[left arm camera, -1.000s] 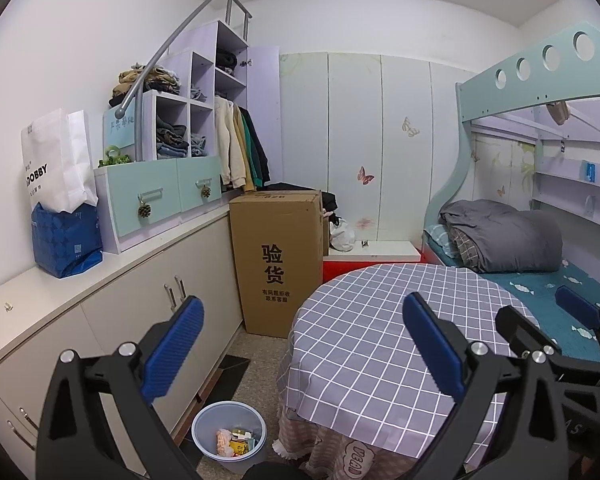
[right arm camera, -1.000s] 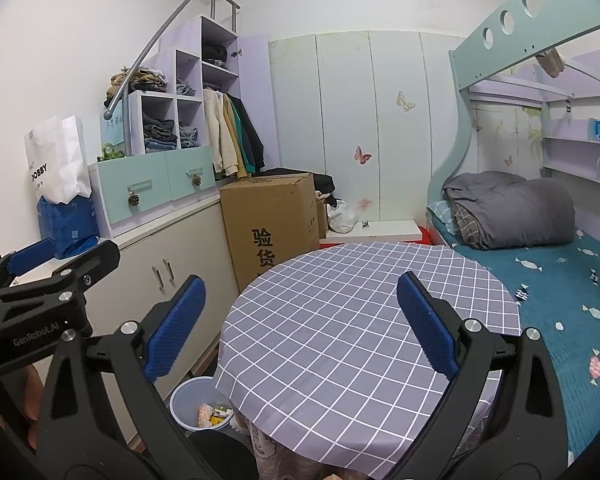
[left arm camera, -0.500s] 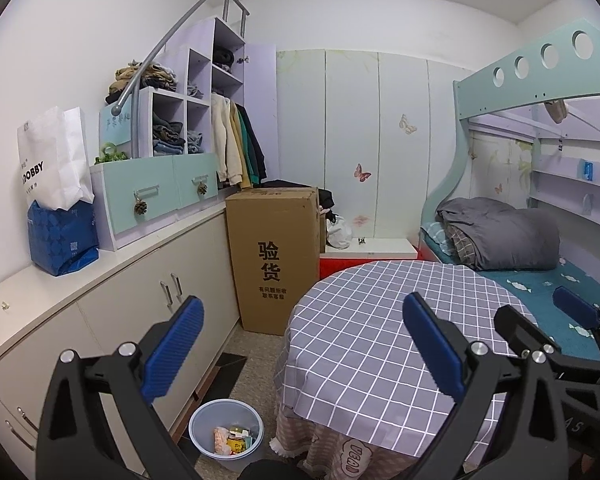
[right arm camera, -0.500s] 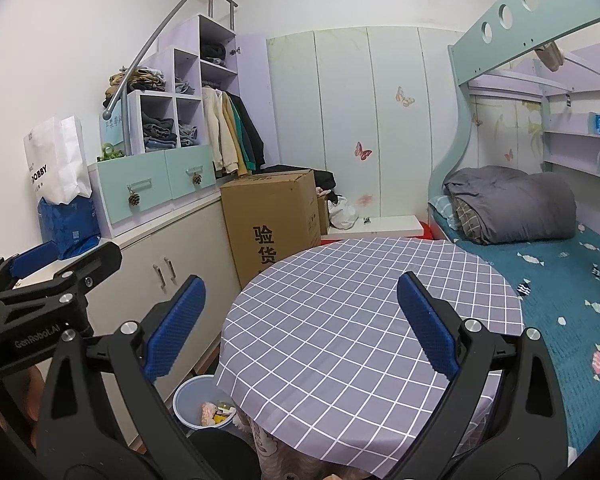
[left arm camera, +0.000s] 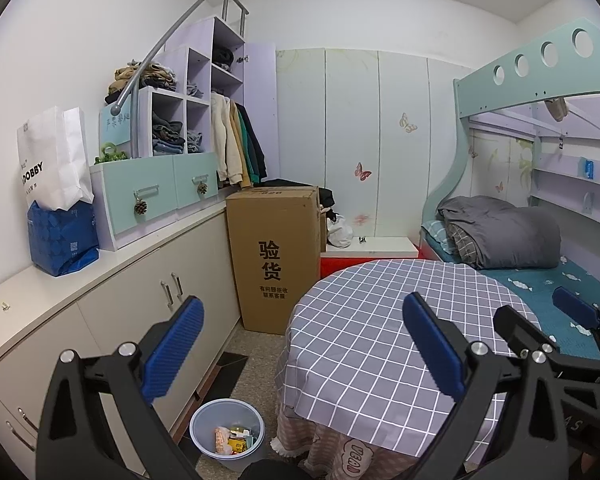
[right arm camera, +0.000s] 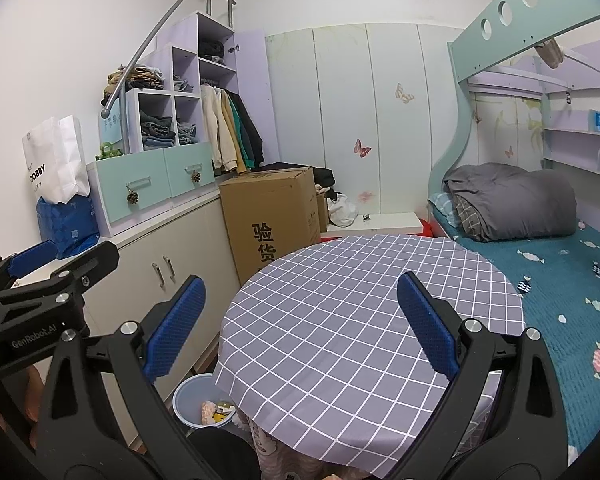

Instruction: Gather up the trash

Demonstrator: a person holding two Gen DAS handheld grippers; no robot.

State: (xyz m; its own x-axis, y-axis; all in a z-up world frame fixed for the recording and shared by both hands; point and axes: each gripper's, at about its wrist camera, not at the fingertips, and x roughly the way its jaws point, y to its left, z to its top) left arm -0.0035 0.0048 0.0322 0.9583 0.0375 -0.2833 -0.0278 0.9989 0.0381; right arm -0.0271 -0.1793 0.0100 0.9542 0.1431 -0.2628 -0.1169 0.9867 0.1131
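In the left wrist view, the left gripper [left arm camera: 304, 340] hangs wide open and empty above the floor; the trash bin [left arm camera: 227, 428], part filled, sits near left of the round table [left arm camera: 380, 344], lower than a second ago. In the right wrist view, the right gripper [right arm camera: 300, 328] gapes empty over the bare tablecloth. Judged: searching; next, locate loose trash.

Round worktop [left arm camera: 380, 332] in the middle; bin [left arm camera: 227, 432] with trash [left arm camera: 234, 440] on the floor by its left edge; cardboard box [left arm camera: 274, 256] behind, cabinets [left arm camera: 120, 312] left, bed [left arm camera: 572, 280] right.
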